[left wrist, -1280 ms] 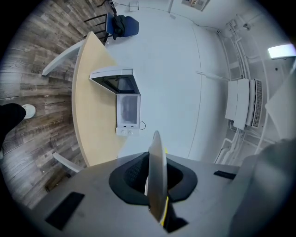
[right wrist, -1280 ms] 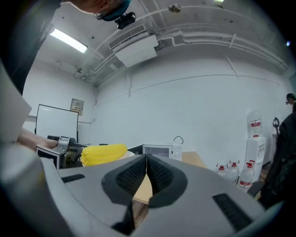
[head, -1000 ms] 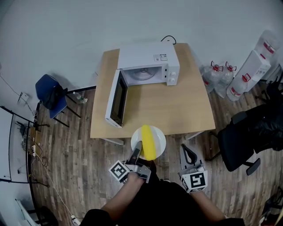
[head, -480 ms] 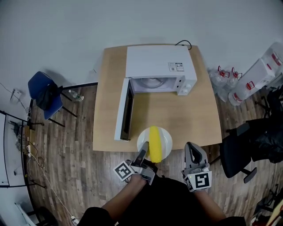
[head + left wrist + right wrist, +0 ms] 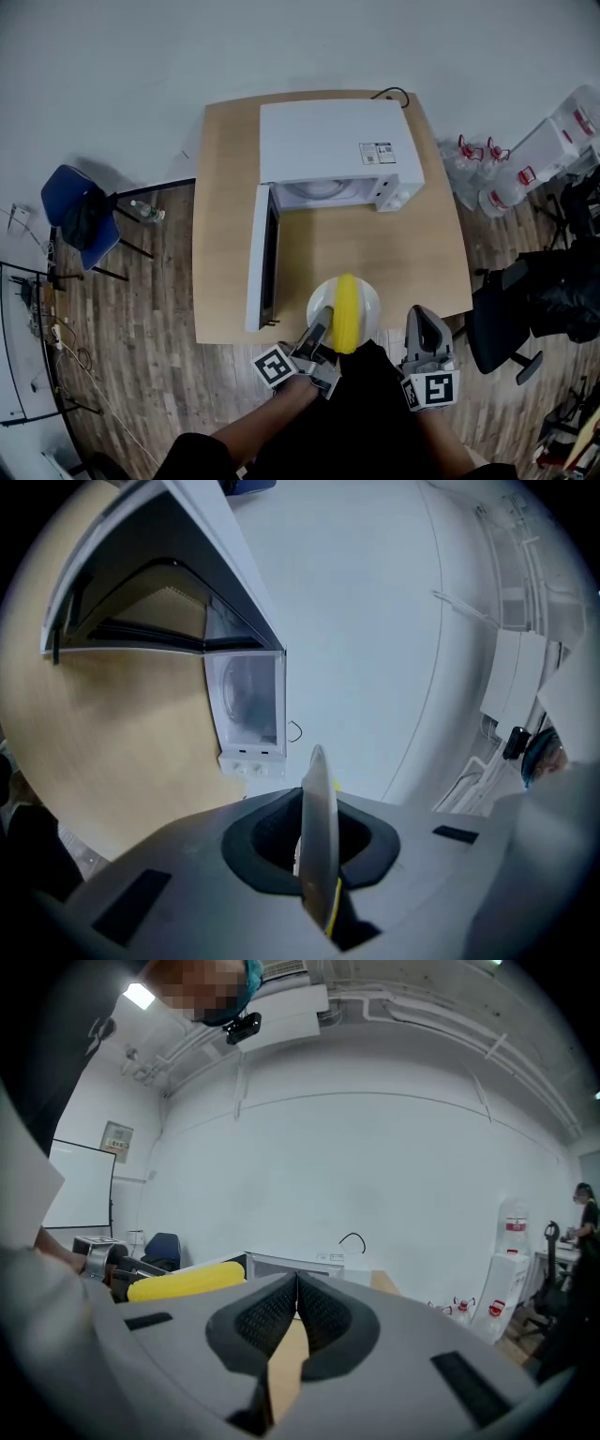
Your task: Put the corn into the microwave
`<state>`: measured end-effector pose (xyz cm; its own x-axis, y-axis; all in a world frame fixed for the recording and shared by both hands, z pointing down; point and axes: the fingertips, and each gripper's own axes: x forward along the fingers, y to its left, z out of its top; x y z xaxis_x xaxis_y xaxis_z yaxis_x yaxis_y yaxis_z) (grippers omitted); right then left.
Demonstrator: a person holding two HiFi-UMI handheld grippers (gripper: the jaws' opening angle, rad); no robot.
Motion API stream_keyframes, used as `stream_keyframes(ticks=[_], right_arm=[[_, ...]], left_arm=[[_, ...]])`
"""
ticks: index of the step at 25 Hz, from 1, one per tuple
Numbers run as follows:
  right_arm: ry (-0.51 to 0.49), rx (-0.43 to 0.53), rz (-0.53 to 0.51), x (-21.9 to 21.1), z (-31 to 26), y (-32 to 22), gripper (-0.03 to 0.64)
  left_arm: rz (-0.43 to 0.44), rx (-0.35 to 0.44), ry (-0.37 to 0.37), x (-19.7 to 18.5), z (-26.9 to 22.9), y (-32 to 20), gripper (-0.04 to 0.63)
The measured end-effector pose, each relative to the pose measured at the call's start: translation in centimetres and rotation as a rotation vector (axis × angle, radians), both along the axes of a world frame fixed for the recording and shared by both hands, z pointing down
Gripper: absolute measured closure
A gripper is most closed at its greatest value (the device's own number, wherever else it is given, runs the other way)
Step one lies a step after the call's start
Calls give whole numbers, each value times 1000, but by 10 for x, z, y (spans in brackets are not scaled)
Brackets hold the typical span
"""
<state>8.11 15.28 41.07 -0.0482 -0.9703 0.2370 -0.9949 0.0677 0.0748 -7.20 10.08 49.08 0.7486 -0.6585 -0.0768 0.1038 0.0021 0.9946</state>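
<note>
The left gripper (image 5: 322, 323) clamps the plate (image 5: 370, 305) carrying corn (image 5: 347, 312), microwave (image 5: 328, 141) open at twelve o'clock; the right gripper (image 5: 420, 317), at three, closed empty.

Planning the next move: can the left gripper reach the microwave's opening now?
Probably yes: the door stands open and only bare table lies between the opening and the left gripper, shut on the plate.

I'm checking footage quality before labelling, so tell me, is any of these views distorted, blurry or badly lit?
Head view: evenly lit and sharp, but the fisheye bows the table edges. Left gripper view: the scene is rolled sideways, the plate up close looks soft, and the table is slightly smeared. Right gripper view: dark round vignette, curved wall lines, a mosaic patch at the top.
</note>
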Motion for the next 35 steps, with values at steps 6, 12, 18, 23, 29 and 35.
stream_keyframes(ticks=[6, 12, 18, 23, 29, 35], right_arm=[[-18, -1, 2, 14, 9, -27, 555], [-32, 11, -74, 26, 9, -67, 556], [-79, -23, -99, 53, 28, -127, 556], [-119, -93, -167, 51, 45, -162, 555], [-96, -140, -258, 41, 62, -184, 555], [-105, -183, -301, 37, 82, -200, 555]], left_arm=[[-57, 1, -12, 18, 18, -35, 571], [-153, -11, -23, 27, 33, -77, 571], [-239, -27, -32, 33, 53, -119, 571], [-289, -44, -36, 43, 76, -147, 571], [-349, -43, -43, 46, 110, -181, 571], [-393, -79, 9, 48, 141, -208, 571]])
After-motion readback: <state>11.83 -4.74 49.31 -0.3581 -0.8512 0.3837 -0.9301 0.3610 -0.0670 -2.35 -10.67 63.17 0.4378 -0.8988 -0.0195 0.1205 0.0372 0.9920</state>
